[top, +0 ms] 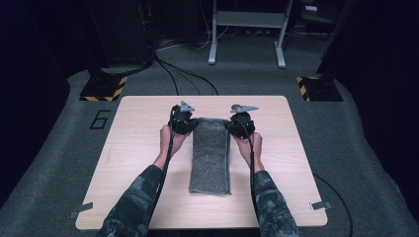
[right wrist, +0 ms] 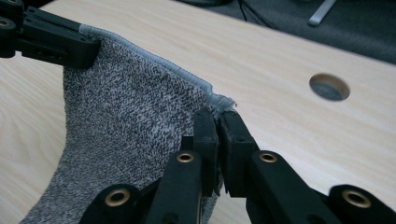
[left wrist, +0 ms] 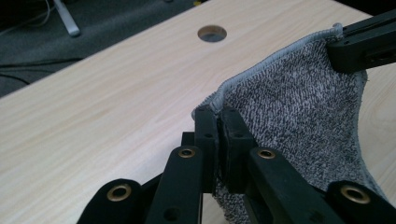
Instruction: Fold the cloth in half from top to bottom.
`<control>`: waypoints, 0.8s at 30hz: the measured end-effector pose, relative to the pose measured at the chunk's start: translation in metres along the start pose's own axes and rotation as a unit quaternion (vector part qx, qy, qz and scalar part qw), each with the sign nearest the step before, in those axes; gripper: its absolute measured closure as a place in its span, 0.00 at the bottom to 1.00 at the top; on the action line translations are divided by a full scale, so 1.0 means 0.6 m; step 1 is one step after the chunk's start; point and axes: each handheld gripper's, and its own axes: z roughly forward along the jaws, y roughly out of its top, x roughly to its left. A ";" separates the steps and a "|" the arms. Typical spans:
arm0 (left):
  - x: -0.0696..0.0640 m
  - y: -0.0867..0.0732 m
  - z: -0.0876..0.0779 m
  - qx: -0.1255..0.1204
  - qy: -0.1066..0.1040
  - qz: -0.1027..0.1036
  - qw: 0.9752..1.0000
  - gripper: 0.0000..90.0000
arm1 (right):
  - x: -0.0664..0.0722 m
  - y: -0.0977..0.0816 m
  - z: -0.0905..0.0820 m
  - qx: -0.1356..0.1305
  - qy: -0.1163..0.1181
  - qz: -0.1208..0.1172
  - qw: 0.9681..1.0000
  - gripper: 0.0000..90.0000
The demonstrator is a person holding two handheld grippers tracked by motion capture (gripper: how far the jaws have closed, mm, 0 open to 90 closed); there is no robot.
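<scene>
a grey knitted towel (top: 210, 157) lies folded into a long narrow strip on the light wooden table (top: 138, 148), running from near the table's near edge toward its far edge, roughly midway between the left and right edges. the near end rests flat on the surface; the far end is lifted off it and held at both far corners.

left gripper (top: 184, 121): at the strip's far left corner, held in the person's left hand (top: 169, 139). in the left gripper view the left gripper (left wrist: 218, 116) has its jaws pressed together on the hemmed corner of the towel (left wrist: 299, 121), pinching the edge between the pads. the cloth hangs away from the pinch in a slack curve (hem sags between the two grips).

right gripper (top: 240, 123): at the strip's far right corner, held in the right hand (top: 248, 143). in the right gripper view the right gripper (right wrist: 218, 116) is likewise clamped on the hem corner of the towel (right wrist: 126, 126), jaws together with the fabric between them. the other gripper's jaws show at the top left of that view, gripping the opposite corner of the same hem.

both gripper views show a round hole (left wrist: 212, 33) in the tabletop beyond the towel, toward the far edge.

camouflage-patterned sleeves (top: 132, 202) come in from the near edge of the table.
</scene>
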 end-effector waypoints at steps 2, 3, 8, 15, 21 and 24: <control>0.000 0.003 -0.004 -0.002 -0.001 0.002 1.000 0.97 | 0.000 0.007 -0.008 -0.010 0.000 -0.005 1.000 0.96; -0.001 0.005 -0.007 -0.007 0.002 0.002 1.000 0.97 | 0.000 0.007 -0.008 -0.010 0.000 -0.005 1.000 0.96; -0.004 0.009 -0.017 -0.018 -0.002 0.001 1.000 0.97 | 0.006 0.017 -0.023 -0.031 -0.003 -0.016 0.999 0.96; -0.017 -0.008 -0.027 -0.015 -0.019 0.009 1.000 0.96 | 0.010 -0.004 -0.035 -0.031 0.007 -0.016 0.999 0.95; -0.030 -0.043 -0.040 -0.016 -0.046 0.001 0.999 0.96 | 0.026 -0.038 -0.055 -0.031 0.022 -0.022 0.999 0.95; -0.034 -0.053 -0.044 -0.014 -0.052 0.004 0.999 0.96 | 0.031 -0.050 -0.060 -0.033 0.029 -0.022 0.999 0.95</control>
